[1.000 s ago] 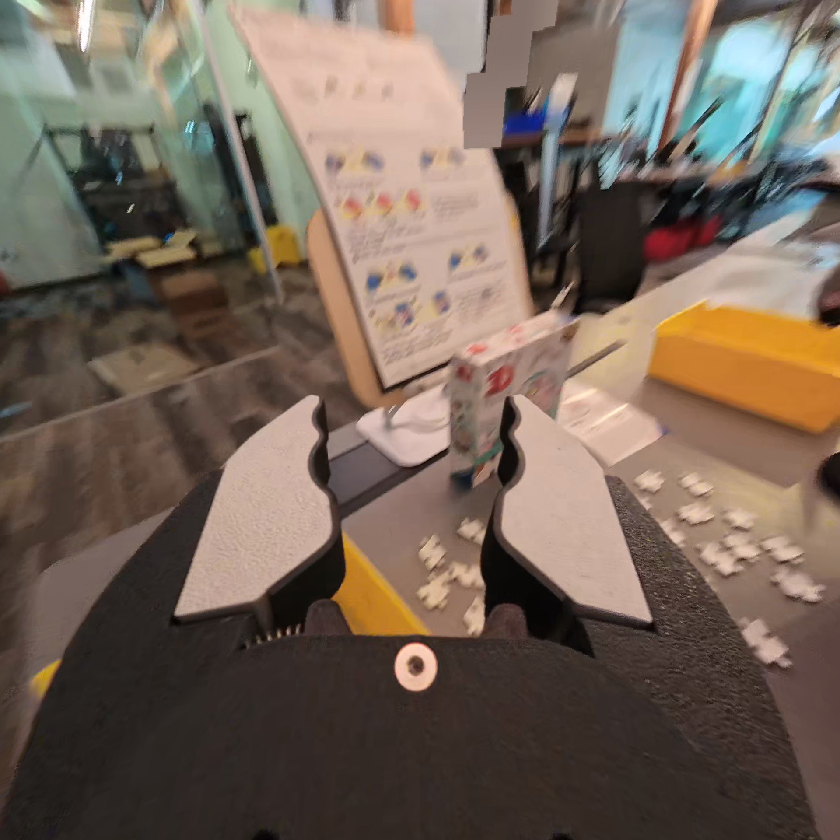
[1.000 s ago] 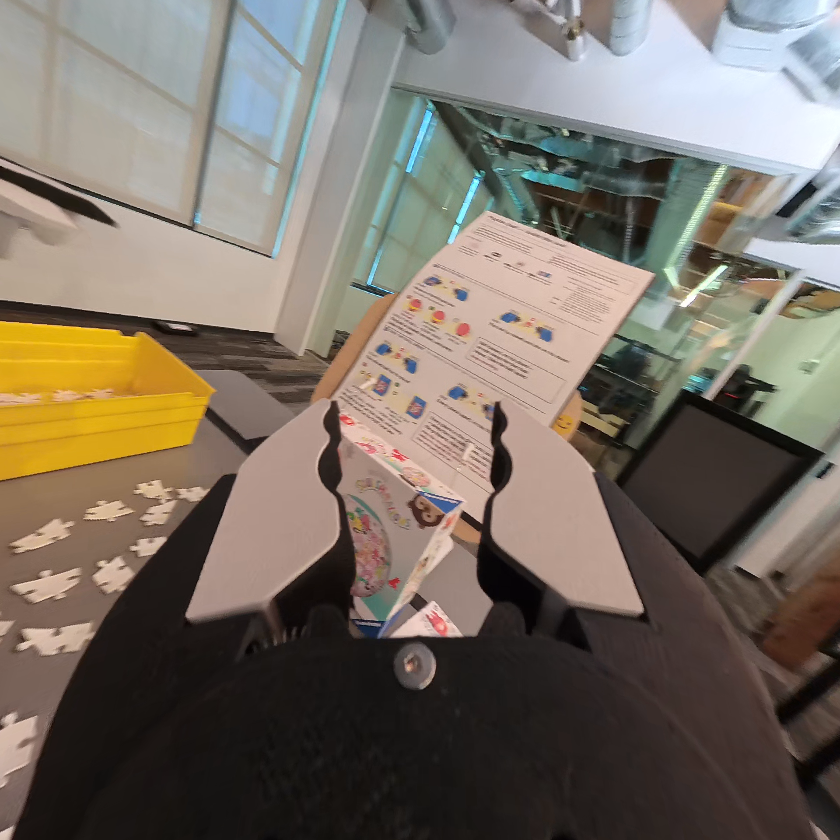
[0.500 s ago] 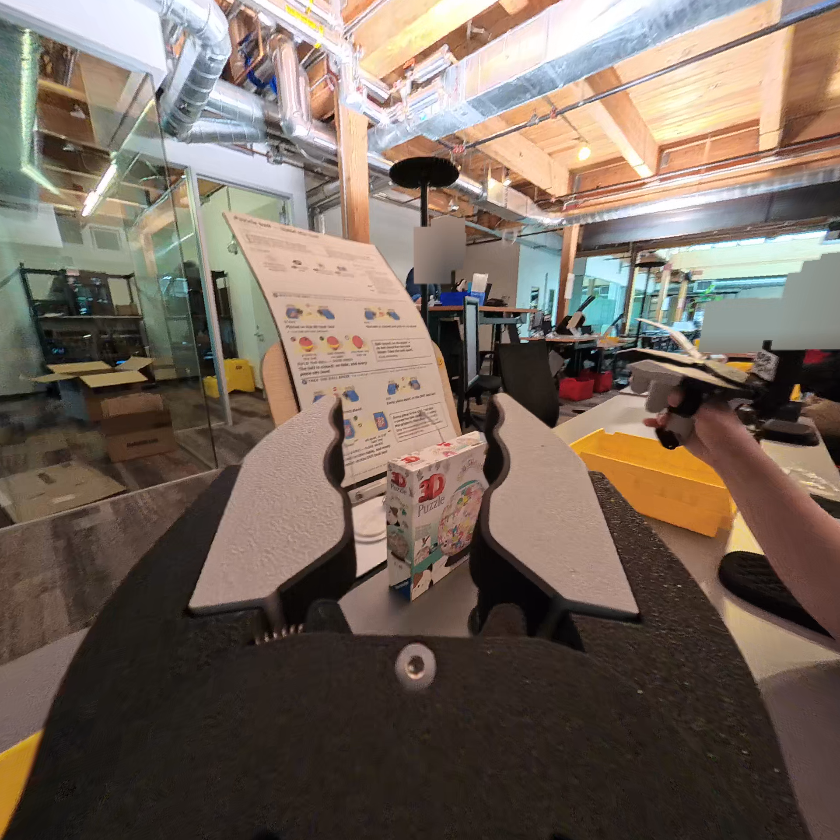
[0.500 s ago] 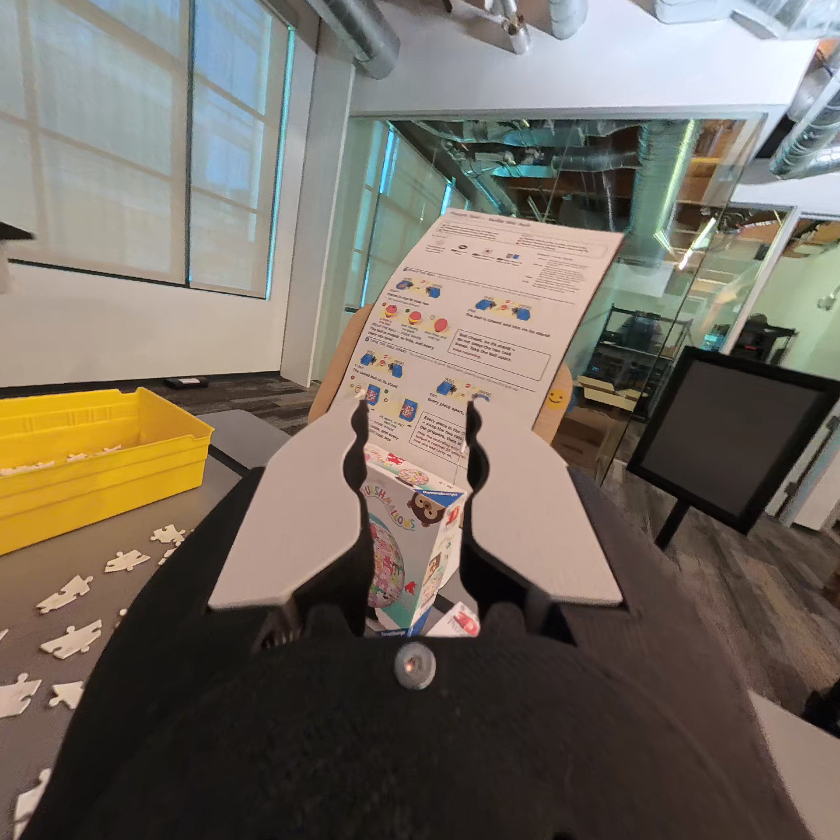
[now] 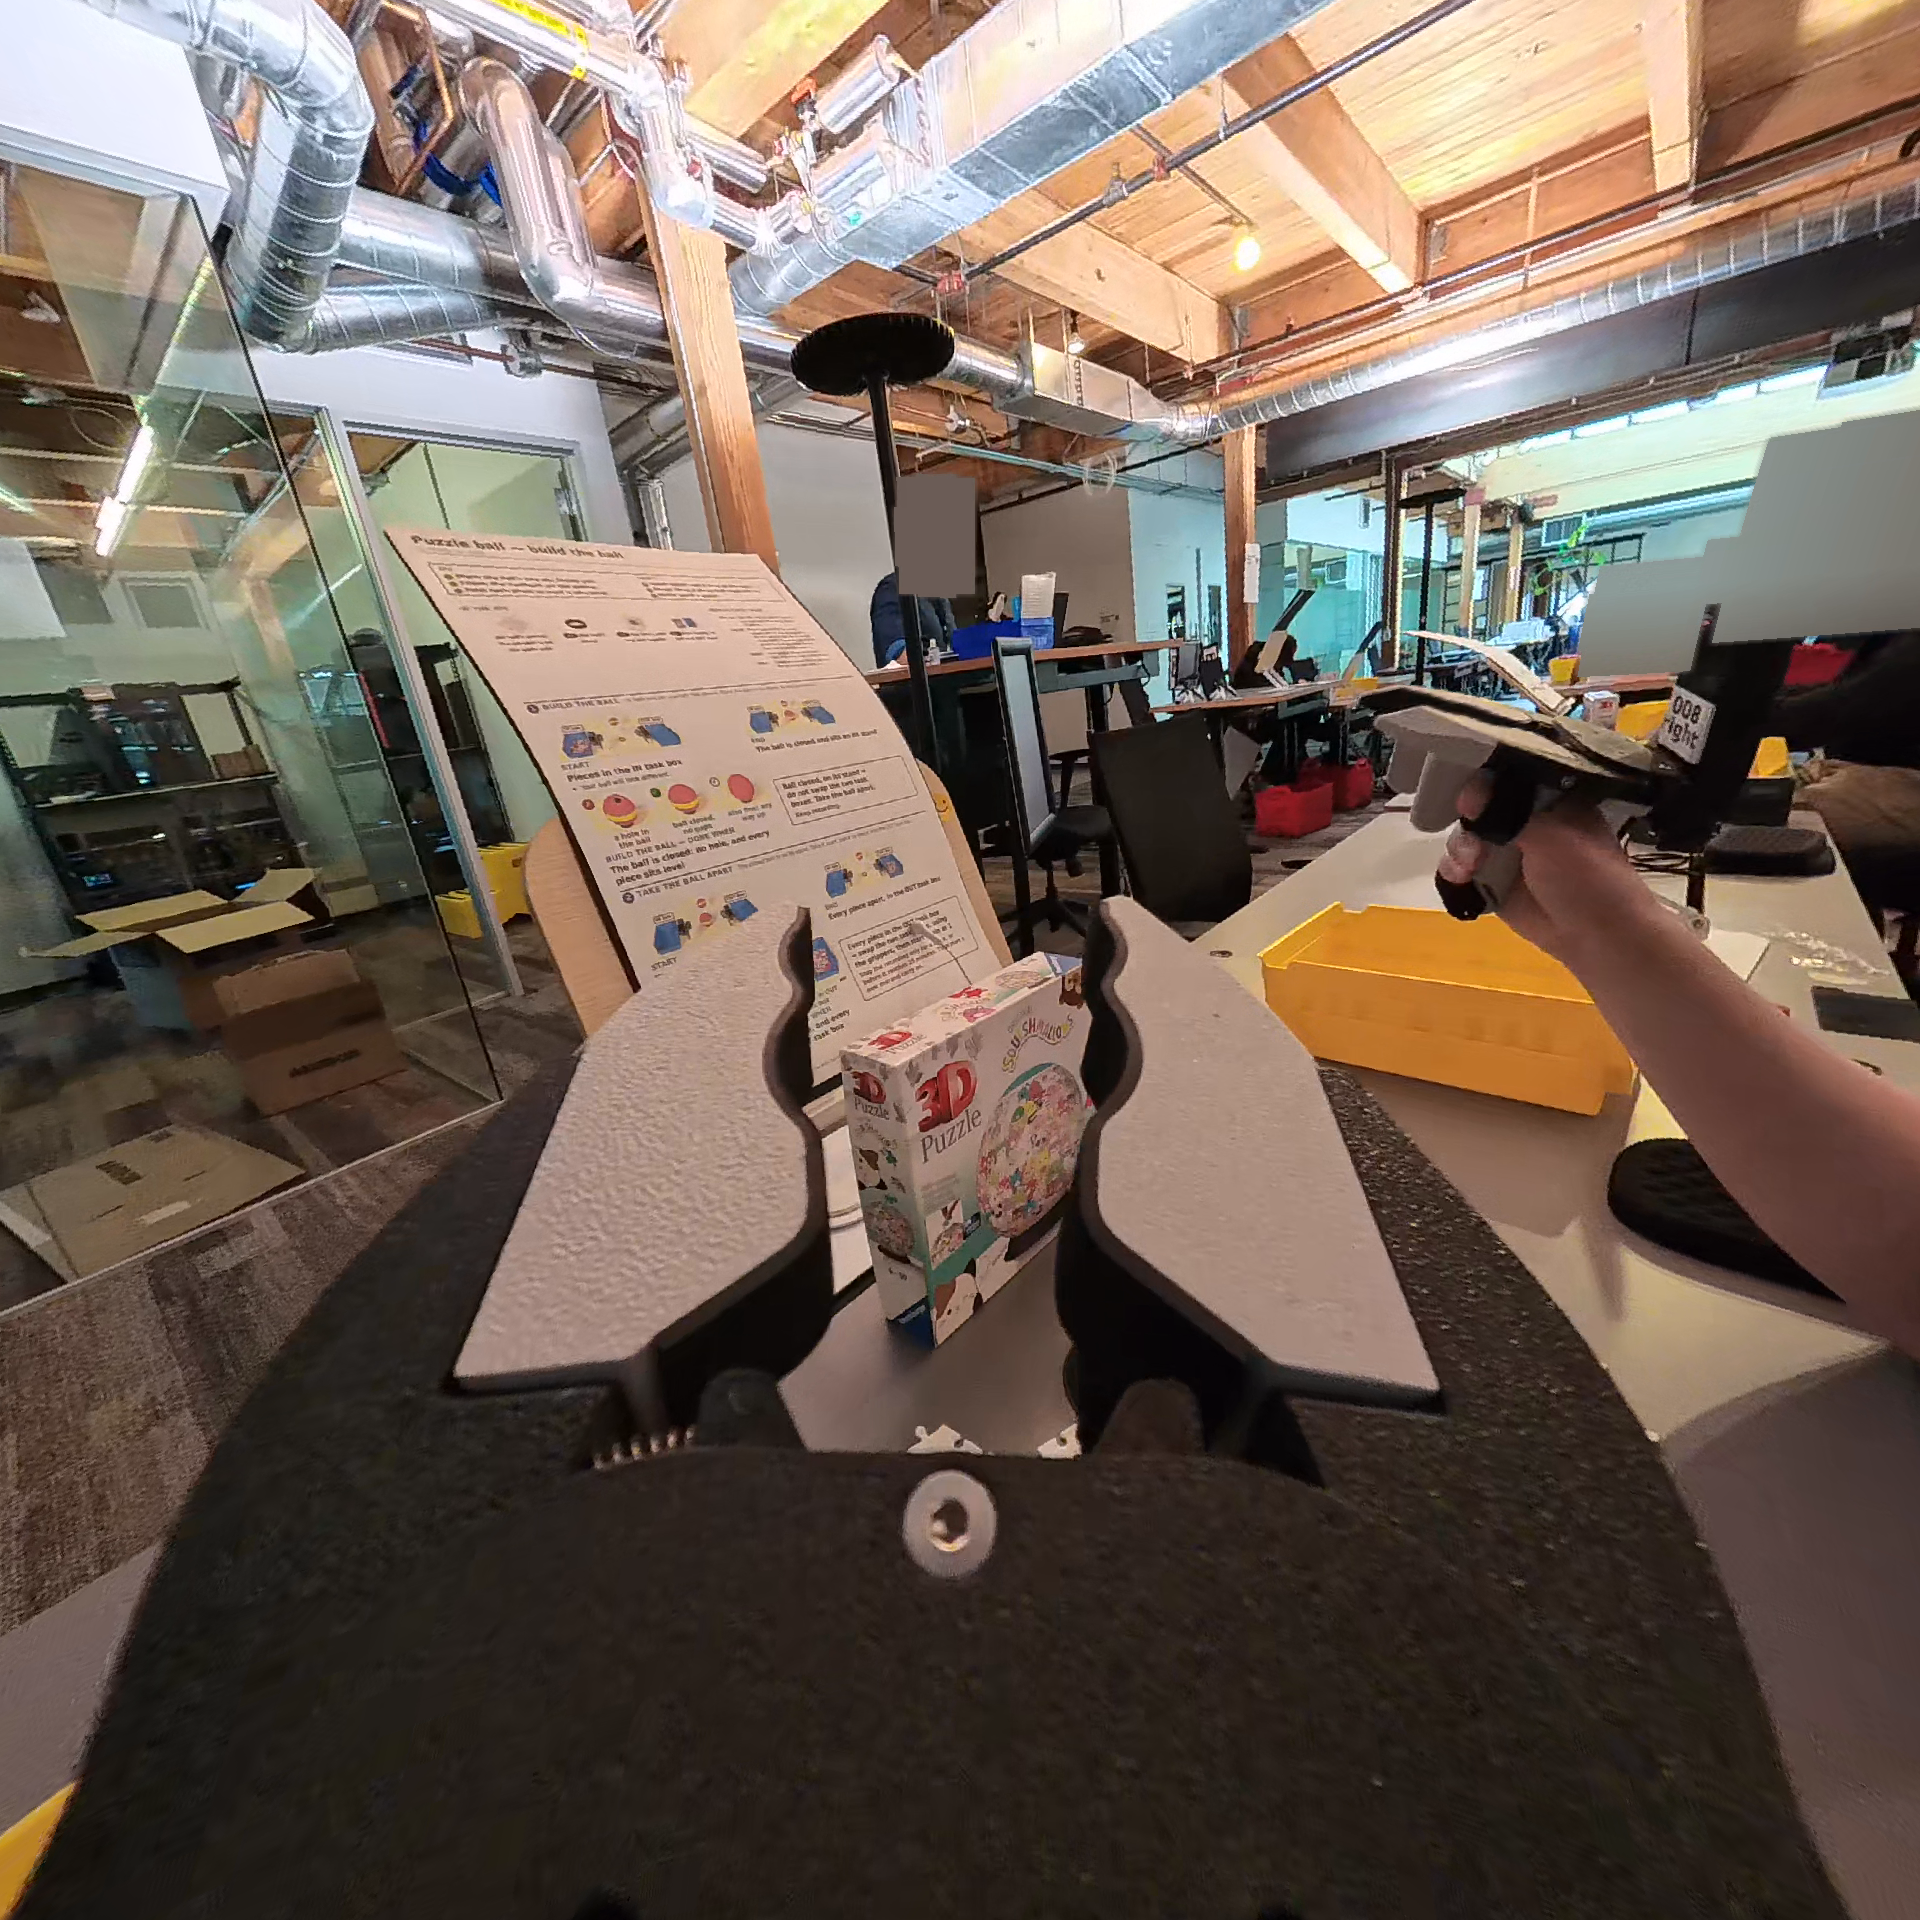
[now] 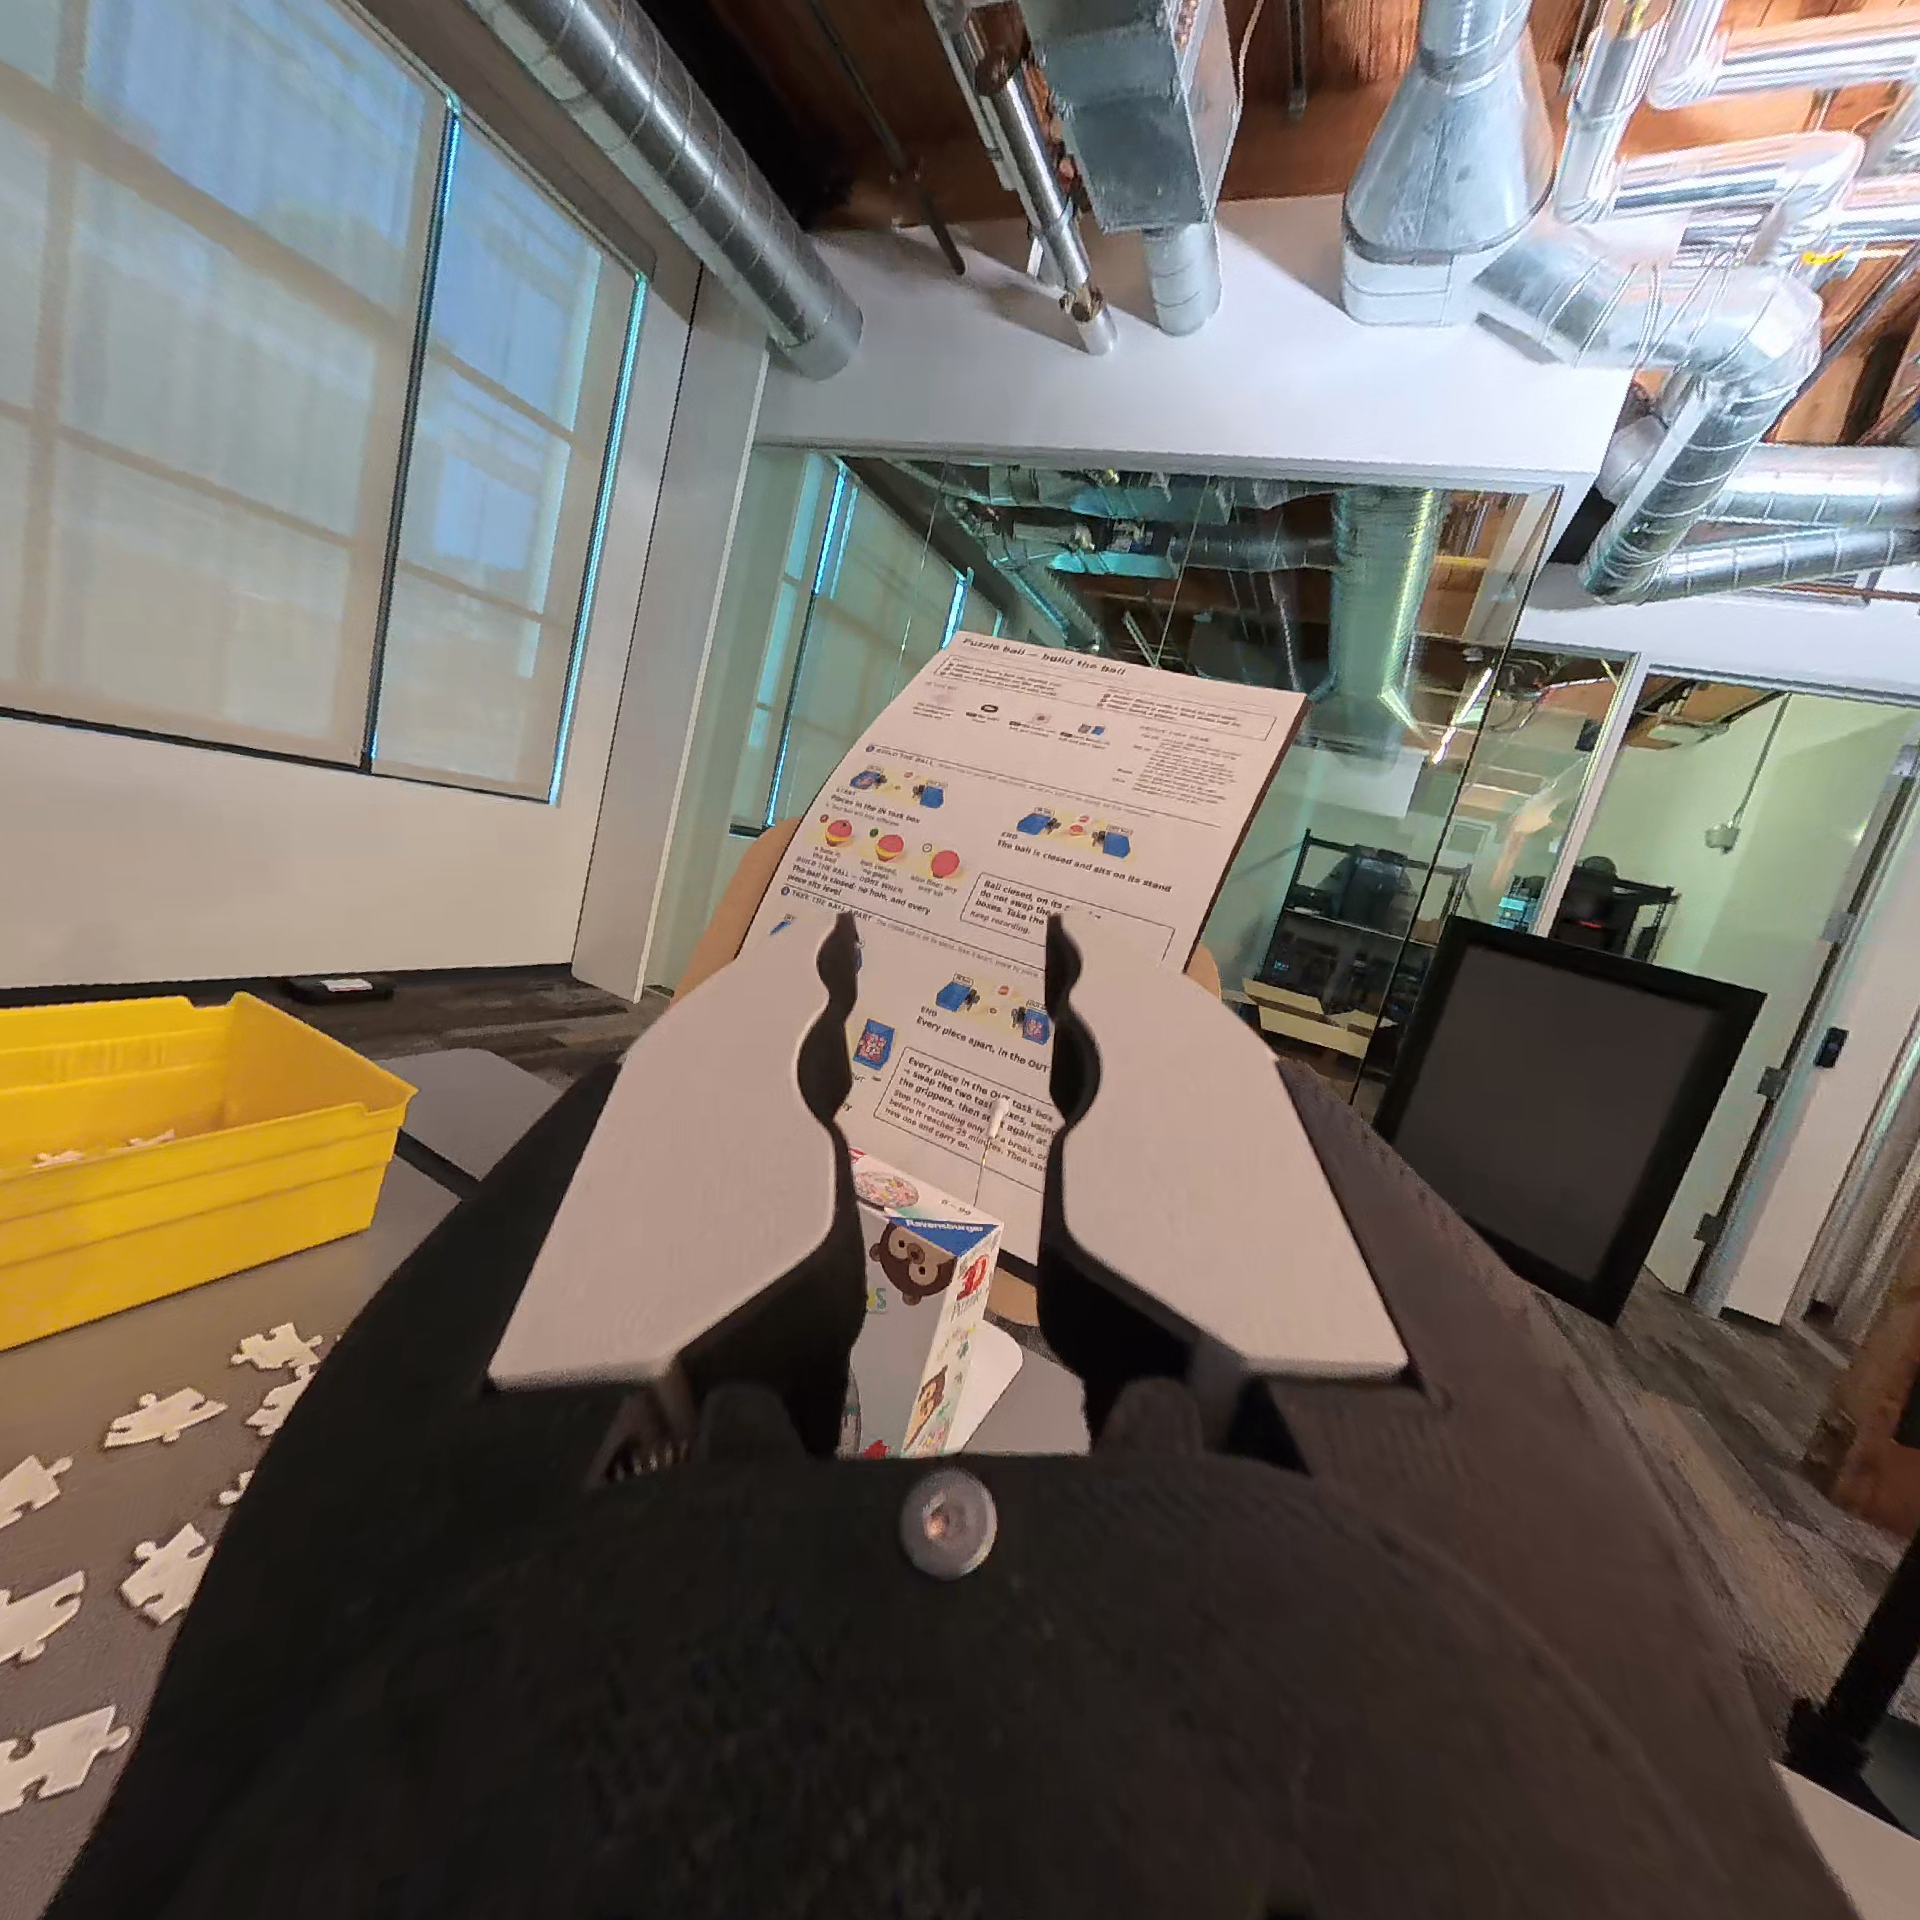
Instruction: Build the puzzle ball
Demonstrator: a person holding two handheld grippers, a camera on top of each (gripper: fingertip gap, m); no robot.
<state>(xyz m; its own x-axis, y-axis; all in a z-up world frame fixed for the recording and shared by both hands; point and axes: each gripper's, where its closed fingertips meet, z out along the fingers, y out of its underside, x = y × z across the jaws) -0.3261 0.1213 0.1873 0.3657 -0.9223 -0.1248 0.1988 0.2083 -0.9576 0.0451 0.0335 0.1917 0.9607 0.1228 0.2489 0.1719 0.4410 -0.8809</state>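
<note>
My left gripper [image 5: 951,935] is open and empty, held above the grey table [image 5: 1455,1164] and pointing at the upright colourful puzzle box [image 5: 966,1153]. My right gripper [image 6: 945,940] is open and empty too, tilted upward, with the same box [image 6: 930,1320] low between its fingers and farther off. White puzzle pieces [image 6: 156,1413] lie loose on the table to its left. In the left wrist view a hand holds the right gripper [image 5: 1423,732] high at the right. Two pieces [image 5: 940,1439] peek out under the left gripper's fingers.
An instruction board [image 5: 707,769] stands behind the box, also in the right wrist view [image 6: 1039,862]. A yellow bin [image 5: 1444,997] sits to the right. Another yellow bin [image 6: 187,1143] holds pieces. A black pad [image 5: 1704,1210] lies on the table. A dark screen [image 6: 1558,1122] stands beyond the edge.
Both grippers have tilted upward, so the table and pieces dropped lower in view. The jaws of both have narrowed somewhat but stay open. The right gripper has risen into the left wrist view.
</note>
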